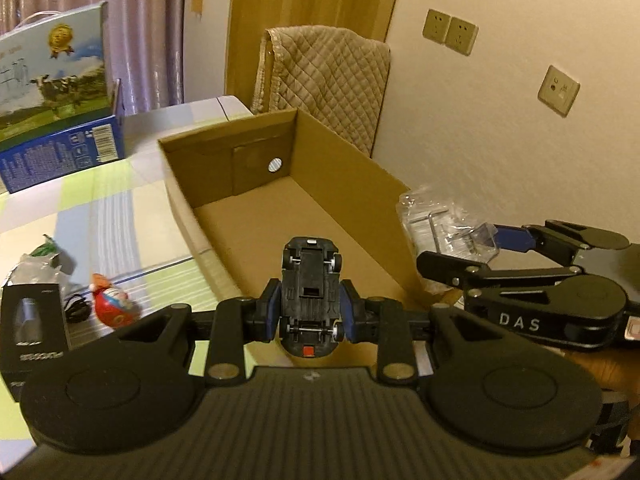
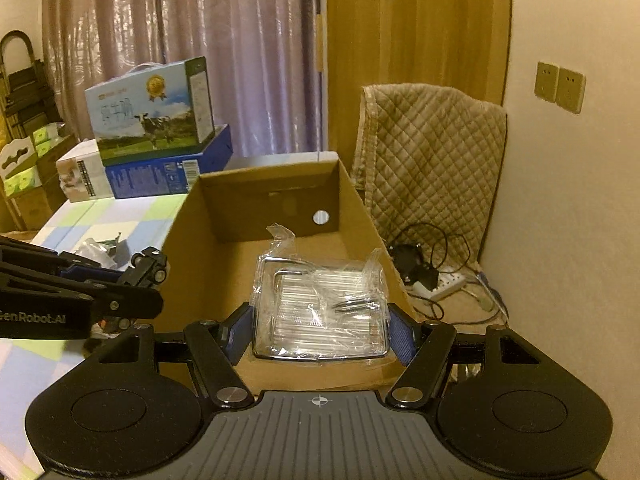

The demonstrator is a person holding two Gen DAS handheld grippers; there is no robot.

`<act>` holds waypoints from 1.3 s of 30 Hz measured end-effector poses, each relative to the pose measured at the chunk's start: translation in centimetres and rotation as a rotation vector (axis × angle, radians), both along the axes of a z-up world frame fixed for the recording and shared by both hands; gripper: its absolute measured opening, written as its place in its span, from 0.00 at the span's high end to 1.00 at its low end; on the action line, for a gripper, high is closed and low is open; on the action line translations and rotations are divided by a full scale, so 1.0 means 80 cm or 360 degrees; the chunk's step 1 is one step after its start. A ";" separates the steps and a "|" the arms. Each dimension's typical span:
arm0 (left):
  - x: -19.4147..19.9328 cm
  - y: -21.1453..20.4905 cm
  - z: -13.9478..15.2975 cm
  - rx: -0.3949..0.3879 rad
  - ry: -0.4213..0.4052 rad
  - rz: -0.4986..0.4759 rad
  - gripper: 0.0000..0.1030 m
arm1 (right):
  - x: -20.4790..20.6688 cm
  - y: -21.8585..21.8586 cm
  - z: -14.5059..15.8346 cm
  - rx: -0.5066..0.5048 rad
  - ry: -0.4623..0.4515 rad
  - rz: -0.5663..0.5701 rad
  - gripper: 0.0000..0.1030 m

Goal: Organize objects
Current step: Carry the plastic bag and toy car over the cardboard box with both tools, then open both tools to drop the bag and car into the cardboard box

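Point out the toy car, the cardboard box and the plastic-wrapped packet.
toy car (image 1: 311,300): left wrist view, underside.
cardboard box (image 1: 352,184): left wrist view, right wall.
packet (image 2: 320,308): right wrist view, wrapped top.

I see cardboard box (image 1: 320,184) centre | toy car (image 1: 311,300) above its near end | wrapped packet (image 2: 320,312) right | roly-poly toy (image 1: 114,300) left on table (image 1: 120,216) | stacked boxes (image 1: 56,92) far left

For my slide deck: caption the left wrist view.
Left tongs grip an upside-down toy car over the open cardboard box.
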State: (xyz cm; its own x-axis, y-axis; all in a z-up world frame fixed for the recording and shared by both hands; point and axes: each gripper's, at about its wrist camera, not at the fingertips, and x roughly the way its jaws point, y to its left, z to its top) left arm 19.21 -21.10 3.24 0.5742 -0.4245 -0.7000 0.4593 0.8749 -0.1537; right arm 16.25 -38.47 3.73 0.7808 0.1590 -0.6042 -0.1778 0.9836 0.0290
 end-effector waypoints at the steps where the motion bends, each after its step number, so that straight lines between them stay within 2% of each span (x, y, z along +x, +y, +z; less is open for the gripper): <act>1: 0.003 -0.005 -0.003 0.0007 0.0002 -0.0009 0.75 | 0.001 -0.003 -0.002 0.0005 0.0004 -0.0004 0.36; 7: 0.015 -0.016 -0.016 0.0000 0.0038 -0.0008 0.74 | 0.008 -0.016 -0.014 0.0032 0.0036 -0.0029 0.36; 8: 0.016 -0.015 -0.018 -0.0004 0.0040 0.0002 0.62 | 0.008 -0.017 -0.015 0.0035 0.0040 -0.0030 0.36; 9: 0.017 -0.013 -0.018 -0.0004 0.0039 0.0010 0.54 | 0.008 -0.018 -0.016 0.0038 0.0043 -0.0032 0.36; 23: 0.014 0.025 0.005 -0.0035 -0.0017 0.0110 0.54 | 0.013 -0.009 -0.013 0.0153 0.0042 -0.0005 0.36; 25: 0.012 0.031 0.007 -0.0036 -0.0021 0.0127 0.54 | 0.012 -0.011 -0.011 0.0209 0.0014 0.0004 0.28; 27: 0.010 0.037 0.007 -0.0038 -0.0026 0.0140 0.54 | 0.009 -0.016 -0.005 0.0240 -0.0052 -0.0030 0.24; 39: -0.015 0.085 0.013 -0.0072 -0.0033 0.0260 0.50 | -0.010 -0.015 0.016 0.0231 -0.0087 -0.0088 0.24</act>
